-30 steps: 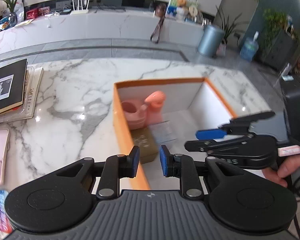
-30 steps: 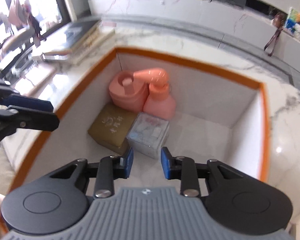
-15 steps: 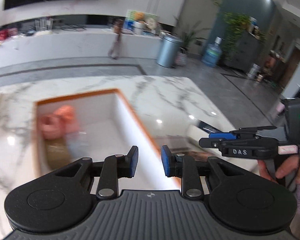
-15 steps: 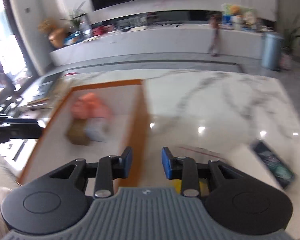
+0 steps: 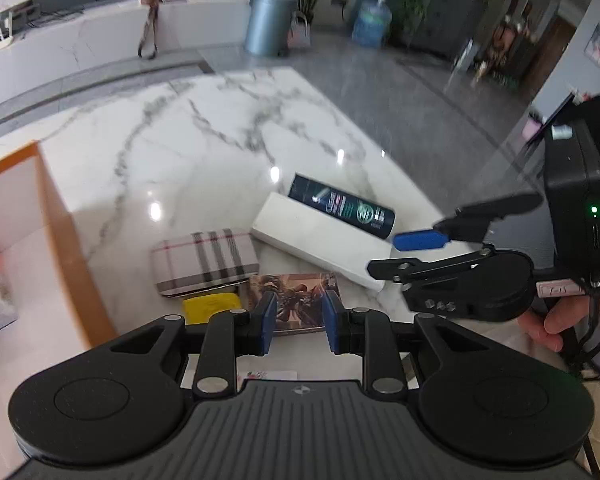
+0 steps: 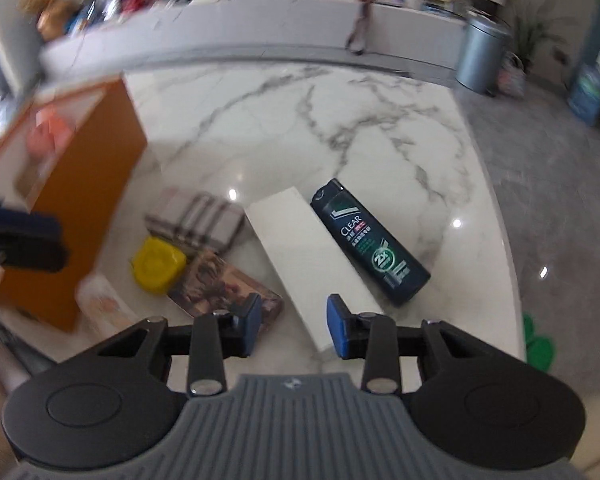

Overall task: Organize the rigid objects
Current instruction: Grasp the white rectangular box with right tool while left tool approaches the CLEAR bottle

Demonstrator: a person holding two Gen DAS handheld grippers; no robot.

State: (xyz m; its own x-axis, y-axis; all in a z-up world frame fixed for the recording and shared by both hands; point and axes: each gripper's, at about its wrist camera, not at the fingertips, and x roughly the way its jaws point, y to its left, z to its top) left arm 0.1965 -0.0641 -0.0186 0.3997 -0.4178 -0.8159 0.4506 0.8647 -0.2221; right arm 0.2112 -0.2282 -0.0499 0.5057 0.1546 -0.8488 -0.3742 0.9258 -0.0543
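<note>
On R view only: green mat (image 6: 538, 346); both claws (image 5: 296, 322) (image 6: 293, 326) agape, empty

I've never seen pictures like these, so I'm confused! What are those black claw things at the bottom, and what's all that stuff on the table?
Those claws are grabbing tools, and a person holds one in each hand. Each tool carries a camera looking out along its two blue-tipped fingers, so one picture comes from the left gripper and the other from the right gripper. Both are open and hold nothing. On the marble table lie a dark shampoo bottle, a long white box, a plaid case, a yellow thing and a picture card. The orange box at the left already has some things inside.
</note>
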